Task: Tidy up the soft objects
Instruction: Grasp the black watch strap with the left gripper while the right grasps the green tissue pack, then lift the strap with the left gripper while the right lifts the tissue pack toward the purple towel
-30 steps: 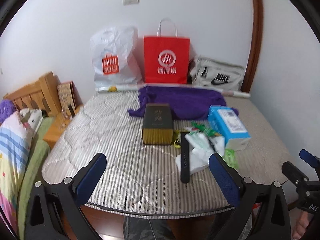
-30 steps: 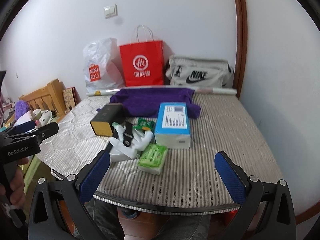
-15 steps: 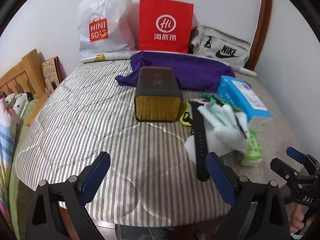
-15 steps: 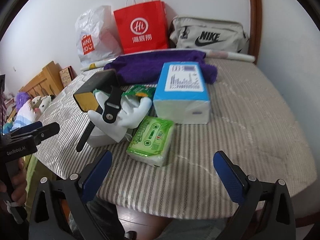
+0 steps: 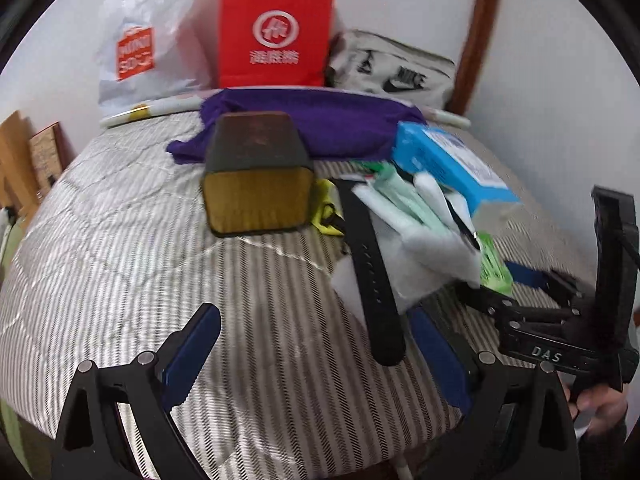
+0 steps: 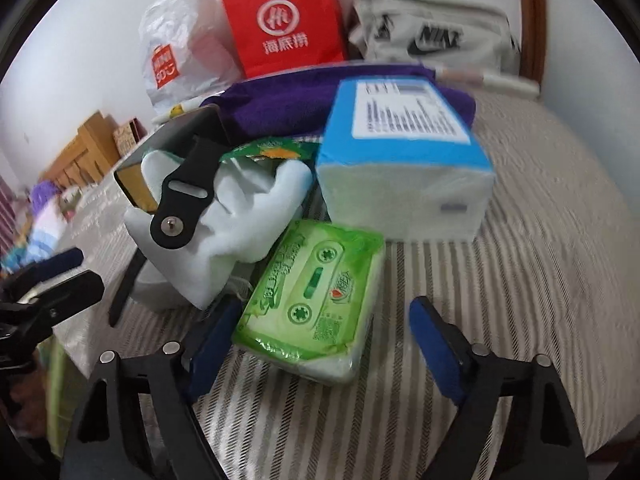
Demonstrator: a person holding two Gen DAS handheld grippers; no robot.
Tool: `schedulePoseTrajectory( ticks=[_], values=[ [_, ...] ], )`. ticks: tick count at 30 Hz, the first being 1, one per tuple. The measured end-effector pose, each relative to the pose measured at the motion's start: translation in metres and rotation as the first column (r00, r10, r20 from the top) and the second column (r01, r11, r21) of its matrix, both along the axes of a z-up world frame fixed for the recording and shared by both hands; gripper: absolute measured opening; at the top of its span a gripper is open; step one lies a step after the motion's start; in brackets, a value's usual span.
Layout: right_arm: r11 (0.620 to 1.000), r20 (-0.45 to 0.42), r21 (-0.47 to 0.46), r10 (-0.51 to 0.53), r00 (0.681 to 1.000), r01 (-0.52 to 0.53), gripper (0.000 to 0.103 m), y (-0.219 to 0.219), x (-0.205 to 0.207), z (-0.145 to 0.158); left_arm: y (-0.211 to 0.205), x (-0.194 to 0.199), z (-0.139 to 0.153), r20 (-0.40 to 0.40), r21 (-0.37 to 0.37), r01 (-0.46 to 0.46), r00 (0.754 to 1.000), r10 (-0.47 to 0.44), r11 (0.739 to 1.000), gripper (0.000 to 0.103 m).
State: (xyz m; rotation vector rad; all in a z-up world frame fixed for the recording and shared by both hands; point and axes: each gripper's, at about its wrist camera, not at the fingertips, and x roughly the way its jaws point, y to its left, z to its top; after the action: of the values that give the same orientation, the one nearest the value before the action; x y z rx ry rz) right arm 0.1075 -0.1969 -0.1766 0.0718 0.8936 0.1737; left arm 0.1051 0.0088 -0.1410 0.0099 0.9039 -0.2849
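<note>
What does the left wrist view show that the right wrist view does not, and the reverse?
Only the left wrist view shows the dark box's gold front face whole and the black strap's full length. Only the right wrist view shows the green tissue pack's printed top, between the open right gripper pads. Both show the blue tissue pack, white glove and purple cloth.

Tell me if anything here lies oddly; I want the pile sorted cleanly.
Yes. A black strap lies draped across the white glove, with part of it over the bed, tangling a stiff item into the soft heap. The green tissue pack sits askew, one corner tucked under the glove.
</note>
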Motion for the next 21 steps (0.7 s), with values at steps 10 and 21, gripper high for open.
schedulePoseTrajectory(
  ticks=[10,21],
  values=[
    [0.994,0.006,-0.091,0.065,0.998,-0.064,0.062,-0.004,-0.016,0.004,-0.023,0.003,-0.020,-0.051,0.063,0.058,0.997,-0.054,0.996,0.063],
    [1.000,-0.002,-0.011,0.029,1.000,-0.029,0.062,-0.020,-0.021,0.002,-0.012,-0.007,-0.010,-0.040,0.046,0.061,0.997,-0.060,0.997,0.021]
  ],
)
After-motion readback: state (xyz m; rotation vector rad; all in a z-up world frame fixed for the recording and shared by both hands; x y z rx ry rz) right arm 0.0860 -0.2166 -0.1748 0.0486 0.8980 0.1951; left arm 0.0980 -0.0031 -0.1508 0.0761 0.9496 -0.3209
